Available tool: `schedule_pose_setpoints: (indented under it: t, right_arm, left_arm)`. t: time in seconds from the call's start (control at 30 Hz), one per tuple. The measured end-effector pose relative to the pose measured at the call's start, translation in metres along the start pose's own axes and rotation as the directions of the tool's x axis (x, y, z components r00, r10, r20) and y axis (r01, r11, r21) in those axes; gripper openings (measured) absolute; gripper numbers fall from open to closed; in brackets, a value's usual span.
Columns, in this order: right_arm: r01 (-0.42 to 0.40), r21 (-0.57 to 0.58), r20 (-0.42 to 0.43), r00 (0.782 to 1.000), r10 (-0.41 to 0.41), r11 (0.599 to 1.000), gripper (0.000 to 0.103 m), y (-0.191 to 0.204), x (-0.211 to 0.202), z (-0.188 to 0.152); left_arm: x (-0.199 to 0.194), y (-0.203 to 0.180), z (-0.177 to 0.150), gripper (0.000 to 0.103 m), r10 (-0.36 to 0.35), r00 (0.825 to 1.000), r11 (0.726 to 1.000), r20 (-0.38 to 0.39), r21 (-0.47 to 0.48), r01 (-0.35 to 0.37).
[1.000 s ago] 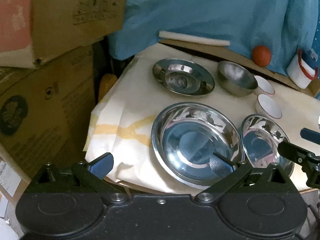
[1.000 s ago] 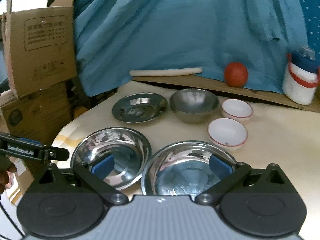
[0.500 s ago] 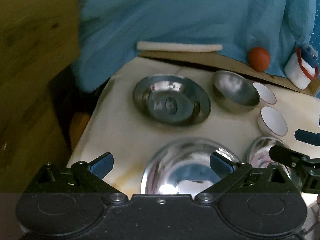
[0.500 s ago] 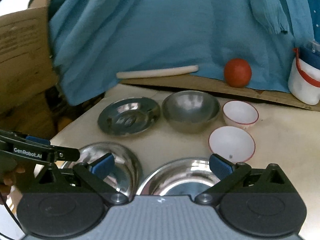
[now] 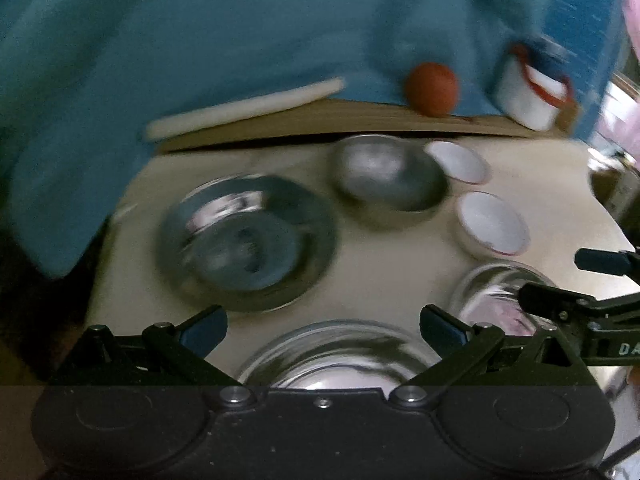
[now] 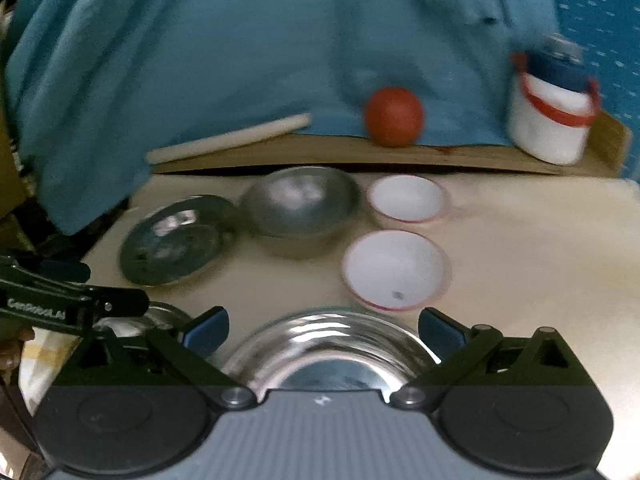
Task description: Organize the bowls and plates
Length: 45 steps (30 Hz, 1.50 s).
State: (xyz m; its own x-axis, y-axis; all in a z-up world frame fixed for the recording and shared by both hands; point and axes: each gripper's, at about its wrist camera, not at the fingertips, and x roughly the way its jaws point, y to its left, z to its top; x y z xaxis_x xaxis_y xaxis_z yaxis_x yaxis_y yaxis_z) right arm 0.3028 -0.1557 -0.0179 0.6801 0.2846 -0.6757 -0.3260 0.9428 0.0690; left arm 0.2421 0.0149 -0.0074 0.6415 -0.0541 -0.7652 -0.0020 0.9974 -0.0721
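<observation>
On the cream table (image 6: 520,264) lie a flat steel plate (image 5: 246,240) (image 6: 176,240), a deep steel bowl (image 5: 386,182) (image 6: 300,202) and two white red-rimmed bowls (image 6: 406,200) (image 6: 394,270) (image 5: 492,224). My left gripper (image 5: 322,326) is open and empty above a large shiny steel bowl (image 5: 336,354). My right gripper (image 6: 322,326) is open and empty above a second shiny steel bowl (image 6: 328,350), also seen in the left wrist view (image 5: 496,296). Both views are blurred.
A blue cloth (image 6: 240,40) hangs behind the table. On a wooden board (image 6: 360,156) at the back lie a white rod (image 6: 228,138), a red ball (image 6: 394,116) and a white jar with a blue lid (image 6: 550,116). The table's left edge drops off beside the plate.
Both grippers have moved forward over the table toward the far dishes. The near steel bowls have slid down to the bottom of each view. Both stay open.
</observation>
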Motion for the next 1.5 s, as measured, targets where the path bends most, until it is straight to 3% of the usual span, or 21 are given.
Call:
schedule_pose_setpoints:
  t: [0.33, 0.5, 0.87, 1.13, 1.27, 1.5]
  right_arm:
    - [0.149, 0.136, -0.034, 0.989, -0.146, 0.979, 0.103, -0.041, -0.029, -0.036]
    - [0.179, 0.184, -0.055, 0.984, -0.171, 0.967, 0.103, -0.051, -0.034, -0.052]
    - [0.16, 0.228, -0.093, 0.986, -0.142, 0.961, 0.103, -0.055, -0.034, -0.069]
    - [0.121, 0.256, -0.104, 0.99, -0.097, 0.959, 0.102, -0.057, -0.032, -0.071]
    - [0.091, 0.265, -0.113, 0.992, -0.063, 0.96, 0.089, -0.057, -0.032, -0.07]
    - [0.058, 0.28, -0.145, 0.989, -0.018, 0.958, 0.077, -0.056, -0.027, -0.071]
  left_arm:
    - [0.023, -0.059, 0.007, 0.102, -0.154, 0.988, 0.965, -0.03, 0.209, 0.157]
    - [0.038, -0.074, 0.005, 0.102, -0.163, 0.984, 0.946, -0.073, 0.271, 0.176]
    - [0.064, -0.083, 0.005, 0.101, -0.139, 0.978, 0.931, -0.154, 0.316, 0.182]
    - [0.066, -0.084, 0.009, 0.087, -0.185, 0.966, 0.926, -0.178, 0.299, 0.232]
    - [0.067, -0.082, 0.01, 0.078, -0.209, 0.958, 0.928, -0.194, 0.269, 0.257]
    - [0.068, -0.079, 0.007, 0.06, -0.254, 0.941, 0.928, -0.225, 0.218, 0.303]
